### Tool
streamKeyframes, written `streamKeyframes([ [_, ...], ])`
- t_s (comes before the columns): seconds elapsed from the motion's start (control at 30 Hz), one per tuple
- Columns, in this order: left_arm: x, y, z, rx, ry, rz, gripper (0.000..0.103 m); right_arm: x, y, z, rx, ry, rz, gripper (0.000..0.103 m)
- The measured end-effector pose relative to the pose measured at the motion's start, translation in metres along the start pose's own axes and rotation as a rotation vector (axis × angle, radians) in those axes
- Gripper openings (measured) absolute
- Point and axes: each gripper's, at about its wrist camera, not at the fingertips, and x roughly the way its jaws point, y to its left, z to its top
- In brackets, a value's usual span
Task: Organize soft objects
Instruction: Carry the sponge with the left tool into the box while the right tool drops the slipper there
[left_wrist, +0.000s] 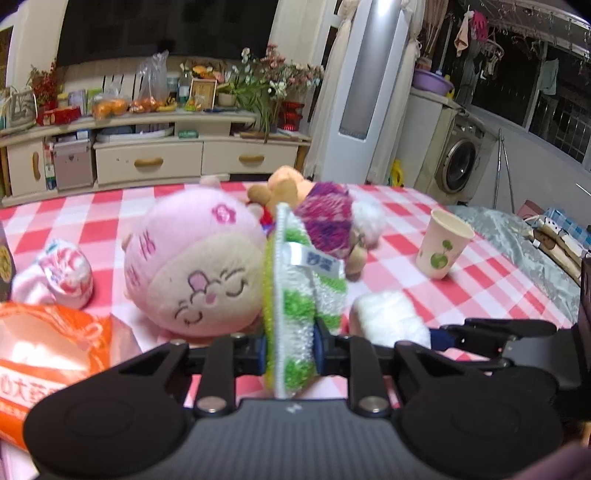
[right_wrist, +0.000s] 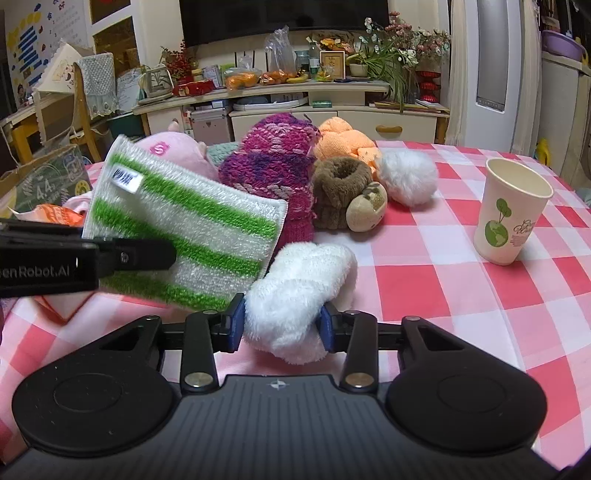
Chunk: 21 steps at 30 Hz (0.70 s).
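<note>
My left gripper (left_wrist: 290, 349) is shut on a green-and-white striped sponge cloth (left_wrist: 295, 295), held edge-on above the table; the cloth also shows in the right wrist view (right_wrist: 184, 229), with the left gripper (right_wrist: 147, 254) clamping it. My right gripper (right_wrist: 282, 326) is shut on a white fluffy cloth (right_wrist: 299, 291), which lies on the checked tablecloth (right_wrist: 443, 295) and also shows in the left wrist view (left_wrist: 388, 317). A pile behind holds a pink plush head (left_wrist: 192, 266), a purple knitted piece (right_wrist: 273, 166), an orange cloth (right_wrist: 343, 142), a brown scrunchie (right_wrist: 343, 188) and a white pompom (right_wrist: 406, 177).
A paper cup (right_wrist: 511, 210) stands upright on the right of the table. An orange snack bag (left_wrist: 48, 354) and a pink-white wrapped packet (left_wrist: 66, 273) lie at the left. A TV cabinet (left_wrist: 147, 147) stands beyond the far edge.
</note>
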Motion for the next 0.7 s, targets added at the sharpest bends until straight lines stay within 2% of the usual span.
streamKeyframes([
  [0.3,-0.023,0.006,0.009,-0.015,-0.06,0.009,0.018,-0.018,0.006,0.0,-0.013,-0.042,-0.016,0.042],
  [0.7,-0.063,0.032,0.026,-0.071,-0.164,0.044,0.018,-0.045,0.026,0.022,-0.047,-0.118,0.034,0.042],
])
